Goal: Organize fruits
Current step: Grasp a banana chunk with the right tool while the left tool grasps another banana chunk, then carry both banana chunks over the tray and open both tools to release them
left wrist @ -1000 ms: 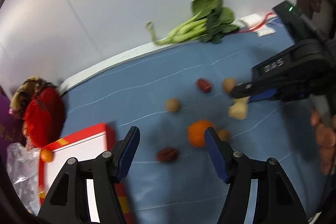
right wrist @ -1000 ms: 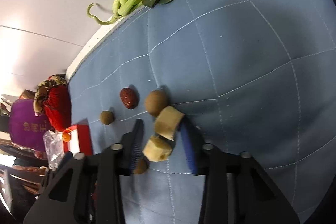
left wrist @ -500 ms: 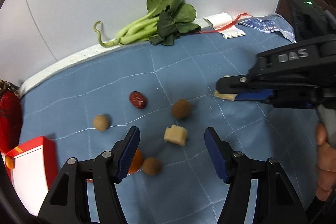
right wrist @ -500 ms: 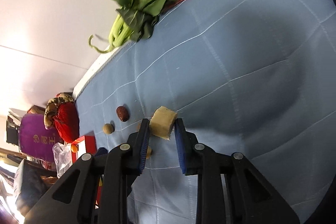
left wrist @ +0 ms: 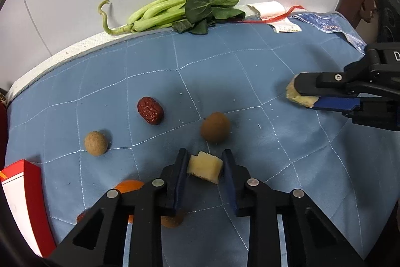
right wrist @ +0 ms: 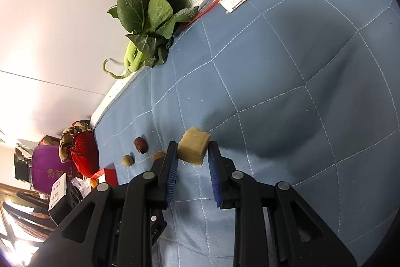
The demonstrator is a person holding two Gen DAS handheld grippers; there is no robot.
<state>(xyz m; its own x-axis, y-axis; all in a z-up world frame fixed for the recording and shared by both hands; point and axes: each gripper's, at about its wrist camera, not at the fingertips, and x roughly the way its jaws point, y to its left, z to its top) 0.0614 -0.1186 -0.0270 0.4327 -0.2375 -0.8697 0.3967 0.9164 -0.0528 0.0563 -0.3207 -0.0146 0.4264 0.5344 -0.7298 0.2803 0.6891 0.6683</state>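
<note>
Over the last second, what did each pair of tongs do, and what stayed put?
The left tongs, open a second ago, moved over to the second pale chunk and closed around it. The right tongs closed on the first pale chunk, lifted it off the blue quilt and carried it right. The red date, the brown fruits and the greens stayed put.

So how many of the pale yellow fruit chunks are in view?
2. One pale yellow chunk sits between the left gripper fingers; the other chunk is clamped in the right gripper, above the blue quilted mat. More could be hidden beneath the grippers.
</note>
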